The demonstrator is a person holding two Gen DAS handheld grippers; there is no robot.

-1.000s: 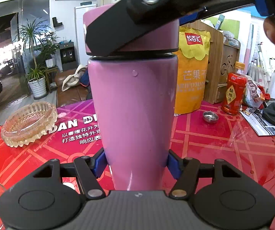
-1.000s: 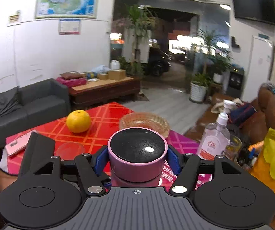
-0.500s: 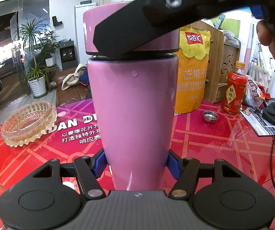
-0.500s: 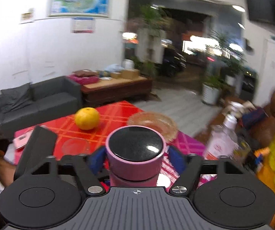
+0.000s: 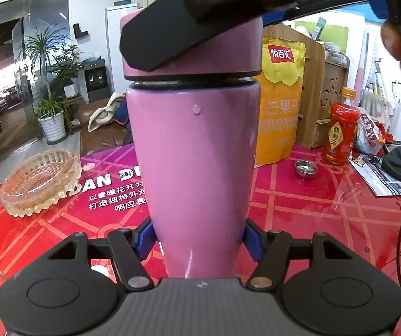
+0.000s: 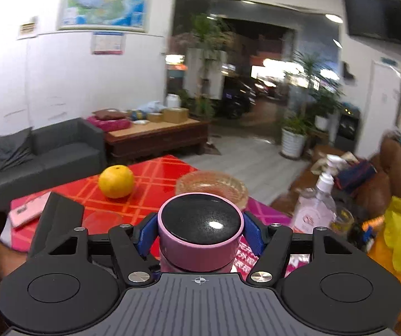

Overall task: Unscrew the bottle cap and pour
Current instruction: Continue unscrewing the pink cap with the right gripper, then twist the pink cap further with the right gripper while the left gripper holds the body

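A tall pink bottle [image 5: 194, 162] stands upright on the red table, and my left gripper [image 5: 197, 236] is shut on its lower body. Its pink cap [image 5: 228, 56] sits on the neck with a thin dark gap under it. From above, my right gripper [image 6: 199, 233] is shut on that cap [image 6: 199, 232], whose black top faces the right wrist camera. In the left wrist view the right gripper's black finger [image 5: 200, 19] crosses the cap. A small empty glass [image 6: 102, 219] stands on the table left of the bottle.
A glass ashtray [image 5: 39, 179] lies left of the bottle, an orange [image 6: 115, 181] and a pink phone [image 6: 29, 208] beyond. A yellow snack bag [image 5: 280, 106], red drink bottle [image 5: 340, 133], small steel dish [image 5: 306, 168] and papers fill the right. A pump bottle [image 6: 316, 207] stands near.
My right gripper has turned on the cap: its finger swings across the cap in the left wrist view and the room shifts in the right wrist view. The bottle body stays still.
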